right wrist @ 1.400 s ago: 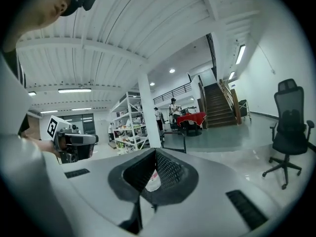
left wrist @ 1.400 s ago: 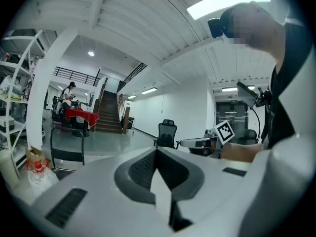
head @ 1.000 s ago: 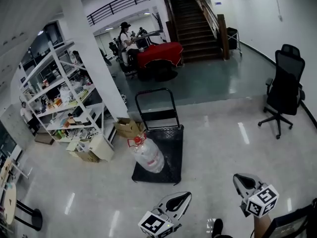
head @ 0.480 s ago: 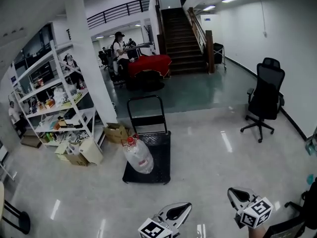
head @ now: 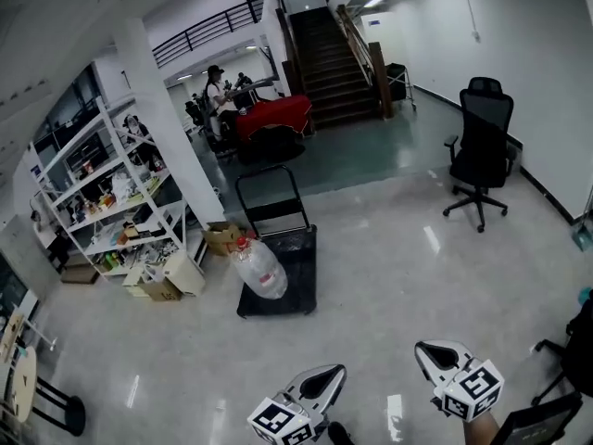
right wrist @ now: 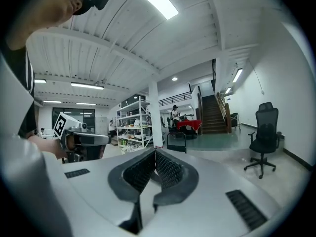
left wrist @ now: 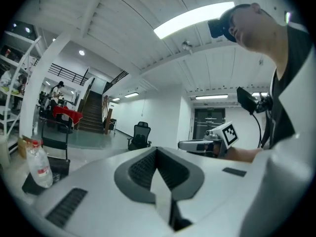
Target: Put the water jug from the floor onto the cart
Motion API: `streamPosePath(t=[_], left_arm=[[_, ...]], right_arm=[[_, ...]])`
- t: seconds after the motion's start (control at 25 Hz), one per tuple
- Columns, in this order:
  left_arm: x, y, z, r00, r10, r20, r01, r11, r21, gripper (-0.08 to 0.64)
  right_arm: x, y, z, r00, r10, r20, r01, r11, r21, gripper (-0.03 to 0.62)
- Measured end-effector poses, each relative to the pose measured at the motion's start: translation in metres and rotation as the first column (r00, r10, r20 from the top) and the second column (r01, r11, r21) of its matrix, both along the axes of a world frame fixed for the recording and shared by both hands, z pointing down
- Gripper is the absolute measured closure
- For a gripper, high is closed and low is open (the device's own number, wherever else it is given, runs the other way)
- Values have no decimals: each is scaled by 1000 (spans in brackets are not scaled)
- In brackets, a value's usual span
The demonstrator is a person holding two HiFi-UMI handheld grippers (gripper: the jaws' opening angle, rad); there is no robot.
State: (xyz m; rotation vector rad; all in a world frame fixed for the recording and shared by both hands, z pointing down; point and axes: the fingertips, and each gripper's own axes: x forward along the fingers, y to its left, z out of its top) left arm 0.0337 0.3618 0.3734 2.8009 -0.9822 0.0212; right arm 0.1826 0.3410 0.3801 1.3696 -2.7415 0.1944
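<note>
The clear water jug [head: 259, 269] with a red cap rests tilted on the left part of the black cart [head: 298, 253], whose handle stands at the far end. My left gripper [head: 321, 381] and right gripper [head: 434, 354] are at the bottom of the head view, well short of the cart, both shut and empty. In the left gripper view the left gripper [left wrist: 156, 149] has its jaws together, with the jug [left wrist: 39, 164] small at the far left. In the right gripper view the right gripper [right wrist: 155, 151] is closed too, and the cart's handle [right wrist: 176, 141] shows far ahead.
A white shelving rack [head: 102, 202] with cardboard boxes [head: 167, 281] at its foot stands left of the cart, beside a white column [head: 171, 146]. A black office chair [head: 482, 146] is at the right. Stairs [head: 324, 54] and a red-covered table [head: 269, 114] with a person lie beyond.
Both grippers and my head have drawn back from the cart, which with the jug on it now looks smaller and farther. The jaws stayed shut.
</note>
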Motion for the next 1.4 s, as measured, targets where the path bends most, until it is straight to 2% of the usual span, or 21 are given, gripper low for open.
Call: streamPosePath(t=[0.16, 0.32, 0.52, 0.64, 0.8, 0.96, 1.12, 1.28, 1.4], left_arm=[[21, 59, 0, 999, -6, 43, 7, 1000, -12, 560], [9, 104, -8, 998, -2, 64, 2, 1000, 5, 558], [-29, 161, -1, 999, 19, 45, -21, 999, 37, 558], [-69, 205, 10, 998, 47, 48, -49, 998, 50, 558], [-131, 254, 19, 995, 81, 54, -84, 996, 45, 558], [-162, 286, 15, 995, 90, 31, -91, 995, 36, 559], [-162, 314, -3, 995, 99, 30, -101, 993, 60, 558], [-149, 341, -8, 993, 106, 45, -110, 989, 101, 558], [-133, 355, -17, 995, 94, 34, -97, 990, 98, 558]], right_arm=[[21, 51, 6, 1000, -3, 30, 4, 999, -34, 589], [7, 97, -2, 999, -5, 36, 6, 1000, -31, 589], [-31, 153, -5, 1000, 28, 11, -27, 1000, -14, 589], [-65, 197, 0, 997, 69, 34, -69, 997, -18, 589], [-119, 247, 8, 992, 118, 47, -115, 991, -69, 589], [-150, 286, -5, 991, 135, 16, -134, 989, -56, 589], [-154, 317, -22, 990, 138, 18, -138, 990, -35, 589], [-146, 346, -27, 992, 126, 8, -126, 992, -21, 590], [-130, 363, -35, 993, 119, 1, -119, 993, -10, 591]])
